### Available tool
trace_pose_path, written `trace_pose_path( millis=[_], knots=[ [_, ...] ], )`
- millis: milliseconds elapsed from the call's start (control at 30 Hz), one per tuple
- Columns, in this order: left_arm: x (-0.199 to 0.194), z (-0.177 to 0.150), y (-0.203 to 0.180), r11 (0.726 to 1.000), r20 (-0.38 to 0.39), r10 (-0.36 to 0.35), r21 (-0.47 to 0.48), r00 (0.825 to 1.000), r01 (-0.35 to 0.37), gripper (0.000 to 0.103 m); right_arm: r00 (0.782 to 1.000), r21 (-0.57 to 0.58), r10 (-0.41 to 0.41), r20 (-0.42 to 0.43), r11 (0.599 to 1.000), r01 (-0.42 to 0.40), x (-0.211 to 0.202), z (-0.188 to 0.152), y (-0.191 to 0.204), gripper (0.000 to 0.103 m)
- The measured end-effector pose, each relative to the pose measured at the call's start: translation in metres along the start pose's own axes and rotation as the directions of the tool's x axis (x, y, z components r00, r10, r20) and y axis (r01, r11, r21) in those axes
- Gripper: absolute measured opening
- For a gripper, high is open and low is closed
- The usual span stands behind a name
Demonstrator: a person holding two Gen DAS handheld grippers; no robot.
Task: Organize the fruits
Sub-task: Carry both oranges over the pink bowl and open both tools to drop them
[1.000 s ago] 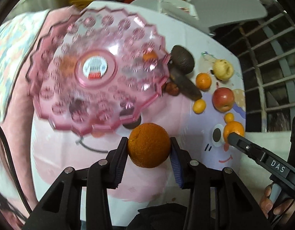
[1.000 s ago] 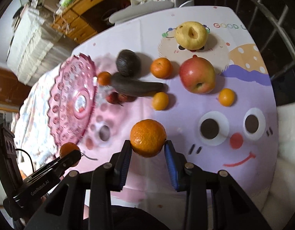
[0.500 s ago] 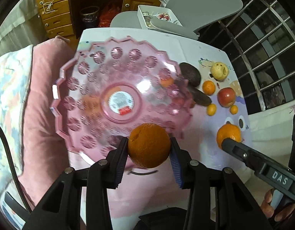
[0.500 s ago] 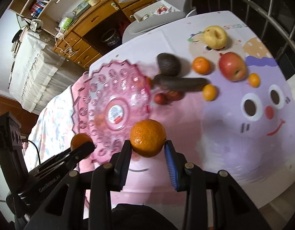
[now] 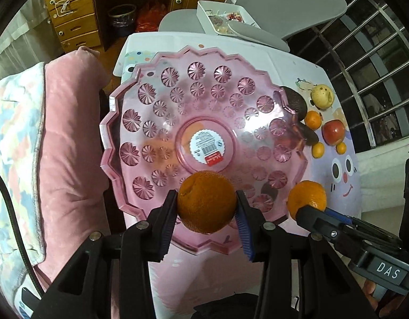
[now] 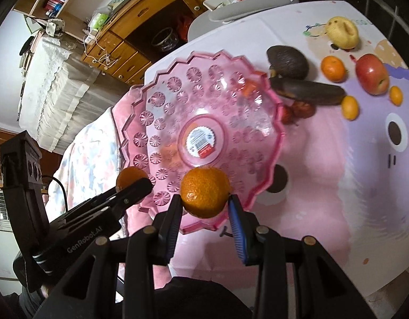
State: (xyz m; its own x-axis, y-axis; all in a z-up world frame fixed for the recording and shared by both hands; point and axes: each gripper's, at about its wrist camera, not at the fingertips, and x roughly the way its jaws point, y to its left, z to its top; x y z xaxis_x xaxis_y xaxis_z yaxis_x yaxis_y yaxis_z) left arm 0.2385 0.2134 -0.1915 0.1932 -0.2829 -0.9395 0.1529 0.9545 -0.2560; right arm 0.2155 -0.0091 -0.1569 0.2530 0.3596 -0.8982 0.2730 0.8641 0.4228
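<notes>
An orange [image 5: 206,201] sits clamped between black fingers [image 5: 165,220] at lower centre; a second orange [image 6: 205,192] likewise; the pink scalloped plate [image 5: 130,122] lies behind, loose fruits [image 6: 371,73] upper right.

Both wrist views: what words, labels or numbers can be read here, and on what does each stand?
"DAS": white letters on the black right gripper, seen from the left wrist.
"GenRobot.AI": white letters on the black left gripper, seen from the right wrist.
Round white and red sticker with a barcode, centre of the pink cut-glass plate: print too small to read.
Letters on the cartoon tablecloth: too blurred to read.
</notes>
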Motion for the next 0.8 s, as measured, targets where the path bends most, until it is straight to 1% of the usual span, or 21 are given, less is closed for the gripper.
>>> trace_pose_path(
  millis=[200, 267, 367, 433, 567, 800],
  knots=[
    [0.003, 0.001, 0.007, 1.000, -0.007, 0.010, -0.005, 1.000, -0.010, 0.041, 1.000, 0.003, 0.004, -0.017, 1.000, -0.004, 0.007, 0.000, 0.008, 0.037],
    [0.003, 0.001, 0.008, 1.000, -0.005, 0.010, -0.007, 1.000, -0.011, 0.044, 1.000, 0.009, 0.000, -0.018, 1.000, 0.000, 0.007, 0.000, 0.007, 0.037],
    [-0.002, -0.001, 0.008, 1.000, 0.013, 0.003, -0.011, 1.000, -0.003, 0.049, 1.000, 0.014, 0.005, -0.005, 1.000, -0.005, 0.004, 0.000, 0.005, 0.037],
    [-0.006, -0.002, 0.006, 1.000, 0.027, 0.007, -0.007, 1.000, -0.007, 0.057, 1.000, 0.015, 0.006, 0.003, 1.000, -0.006, 0.001, -0.001, 0.005, 0.037],
    [-0.012, -0.007, 0.000, 1.000, 0.041, 0.011, 0.008, 0.999, -0.011, 0.058, 1.000, 0.026, 0.012, 0.008, 1.000, -0.012, -0.002, -0.003, 0.000, 0.037],
    [-0.014, -0.024, -0.019, 0.999, 0.030, 0.020, 0.025, 0.999, -0.021, 0.058, 1.000, 0.055, 0.019, 0.018, 0.998, -0.020, -0.012, -0.016, -0.016, 0.037]
  ],
)
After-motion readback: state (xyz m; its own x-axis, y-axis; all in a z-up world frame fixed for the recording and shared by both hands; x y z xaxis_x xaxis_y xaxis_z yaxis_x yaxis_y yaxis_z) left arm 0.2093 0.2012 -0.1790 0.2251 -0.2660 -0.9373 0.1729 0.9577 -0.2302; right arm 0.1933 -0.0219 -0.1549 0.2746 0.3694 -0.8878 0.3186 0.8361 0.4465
